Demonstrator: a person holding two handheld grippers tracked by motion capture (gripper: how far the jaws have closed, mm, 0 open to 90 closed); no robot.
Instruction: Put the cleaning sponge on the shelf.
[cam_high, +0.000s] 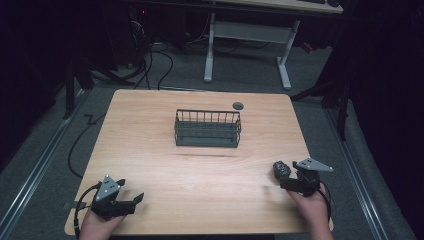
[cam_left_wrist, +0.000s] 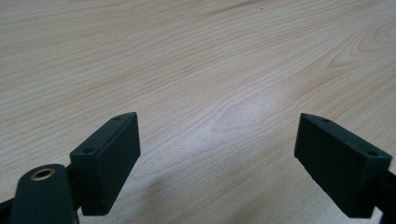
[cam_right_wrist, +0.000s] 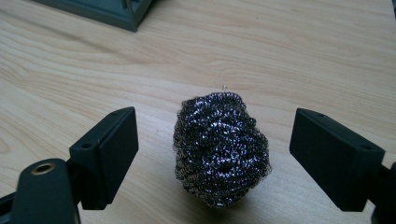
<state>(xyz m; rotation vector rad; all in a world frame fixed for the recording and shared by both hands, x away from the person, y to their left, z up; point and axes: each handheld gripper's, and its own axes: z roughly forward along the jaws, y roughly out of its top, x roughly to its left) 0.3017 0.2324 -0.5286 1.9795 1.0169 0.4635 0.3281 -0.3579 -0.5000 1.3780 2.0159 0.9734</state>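
Both grippers stand with their jaws spread wide and hold nothing. My right gripper (cam_right_wrist: 215, 154) sits near the table's right front corner, and in its own view the steel wool scourer (cam_right_wrist: 220, 148) lies on the wood between the two jaws, with a clear gap to each pad, so I read no contact on either side. From the high view I see the same scourer (cam_high: 281, 169) just ahead of the right gripper (cam_high: 295, 176), resting on the table (cam_high: 200, 165). My left gripper (cam_high: 131, 199) rests near the left front corner, well apart from the scourer; its own view shows bare wood grain between the open jaws. A dark wire basket (cam_high: 208, 128) stands upright near the table's centre, toward the far side, well apart from both grippers.
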